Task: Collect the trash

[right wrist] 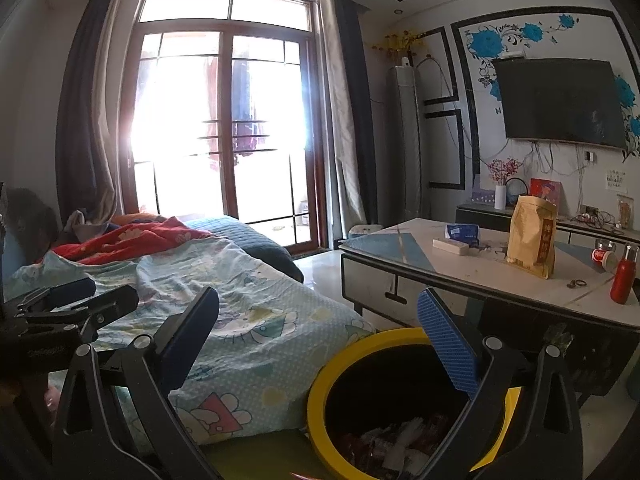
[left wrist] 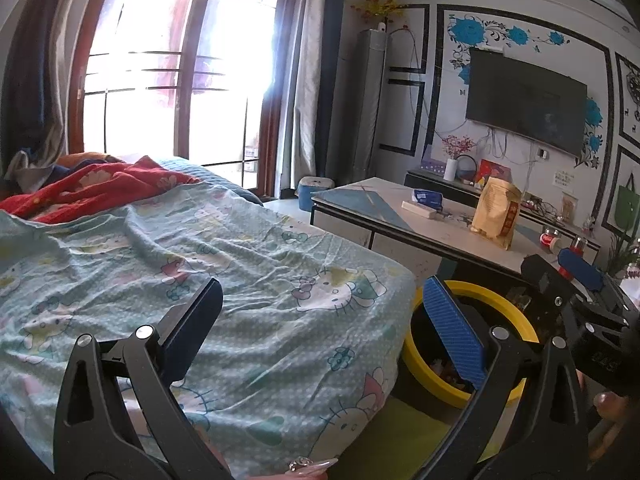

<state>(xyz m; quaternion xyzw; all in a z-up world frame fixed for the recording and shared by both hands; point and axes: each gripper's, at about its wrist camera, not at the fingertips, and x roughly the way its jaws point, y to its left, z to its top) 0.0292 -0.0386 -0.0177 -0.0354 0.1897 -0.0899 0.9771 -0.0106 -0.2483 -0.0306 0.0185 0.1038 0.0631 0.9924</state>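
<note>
A bed (right wrist: 256, 320) under a cartoon-print sheet (left wrist: 248, 280) fills the left, and a tabletop (right wrist: 460, 268) with a tan snack bag (right wrist: 532, 236) and red bottle (right wrist: 625, 274) stands right. Between them sits the yellow-rimmed trash bin (right wrist: 320, 396), dark inside, holding what look like crumpled wrappers (right wrist: 400, 440). Left gripper (left wrist: 320, 328) and right gripper (right wrist: 320, 332) both hang with jaws released, empty.

Your window (right wrist: 224, 132) blows out to white glare and backlights both views. The room stays dim, and the bin (right wrist: 340, 364) interior falls into shadow. Fisheye bending curves every edge, with dark corners.
</note>
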